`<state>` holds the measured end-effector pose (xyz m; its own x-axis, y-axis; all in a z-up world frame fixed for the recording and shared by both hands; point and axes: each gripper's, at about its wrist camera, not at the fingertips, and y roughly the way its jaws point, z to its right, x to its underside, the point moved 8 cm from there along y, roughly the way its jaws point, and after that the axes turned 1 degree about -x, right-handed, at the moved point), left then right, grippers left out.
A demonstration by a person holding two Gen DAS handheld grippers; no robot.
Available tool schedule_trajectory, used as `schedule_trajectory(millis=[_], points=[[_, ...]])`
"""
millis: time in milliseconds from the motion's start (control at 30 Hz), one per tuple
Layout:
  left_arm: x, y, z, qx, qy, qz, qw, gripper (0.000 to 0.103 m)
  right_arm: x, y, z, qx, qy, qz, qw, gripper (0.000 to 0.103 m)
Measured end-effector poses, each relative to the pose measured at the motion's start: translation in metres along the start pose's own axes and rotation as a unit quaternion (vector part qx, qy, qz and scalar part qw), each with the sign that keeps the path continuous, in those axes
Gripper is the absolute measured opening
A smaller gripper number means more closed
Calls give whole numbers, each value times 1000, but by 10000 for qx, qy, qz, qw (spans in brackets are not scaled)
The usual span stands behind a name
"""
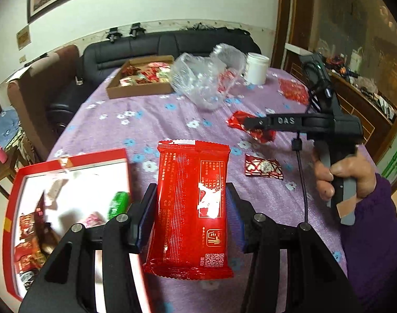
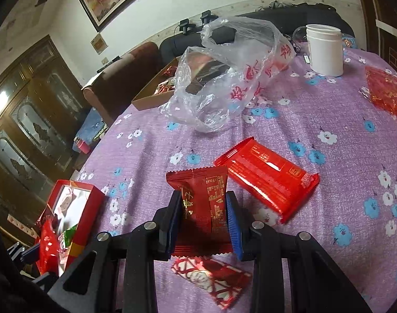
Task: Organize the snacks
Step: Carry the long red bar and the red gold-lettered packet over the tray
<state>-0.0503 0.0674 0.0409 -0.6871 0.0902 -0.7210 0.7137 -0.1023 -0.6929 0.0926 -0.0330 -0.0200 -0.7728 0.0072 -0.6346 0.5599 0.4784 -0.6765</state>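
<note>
While the long red snack packet [image 1: 191,208] stands lengthwise between the blue pads of the left gripper [image 1: 190,216], clamped at its two long edges and lifted clear of the purple flowered tablecloth [image 1: 146,120], its far end reaches past the fingertips and its near end, with a printed square code, hangs toward the camera. Just to the left of that gripper lies the open red box [image 1: 67,161] with a white inside, where a green sweet [image 1: 118,204] and several small red packs sit. In the right wrist view, the right gripper [image 2: 202,219] is closed on a smaller dark red packet [image 2: 201,203], squeezed at its sides between the pads and raised above the cloth. Directly under it lies a red-and-white patterned sweet [image 2: 211,279], and just beyond to the right a second long red packet [image 2: 266,180] lies flat on the table. Farther off rest a crumpled clear plastic bag [image 2: 224,78], a white jar [image 2: 325,52] and a shallow cardboard tray [image 1: 138,88] of mixed snacks. From the left wrist view, a hand [image 1: 339,177] in a purple sleeve grips the right gripper's handle.
</note>
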Motion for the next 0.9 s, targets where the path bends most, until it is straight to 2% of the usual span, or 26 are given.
schedule_trajectory(millis=[100,467,667,900], points=[[1,-9,-15,-75,-108,75,9999,48,3,-4,-10,-90,-1,11,10000,33],[17,-33,-68,-511,-514,280,9970,48,32,-10,-95,-610,-280,49,9977,33],[28,-41,-101,-767,-770,355,9934,48,48,5,-153,-910,-555,-110,9942,33],[39,-36,-131,-918,-1060,313,9896,48,58,16,-189,-1104,-692,-167,9913,33]])
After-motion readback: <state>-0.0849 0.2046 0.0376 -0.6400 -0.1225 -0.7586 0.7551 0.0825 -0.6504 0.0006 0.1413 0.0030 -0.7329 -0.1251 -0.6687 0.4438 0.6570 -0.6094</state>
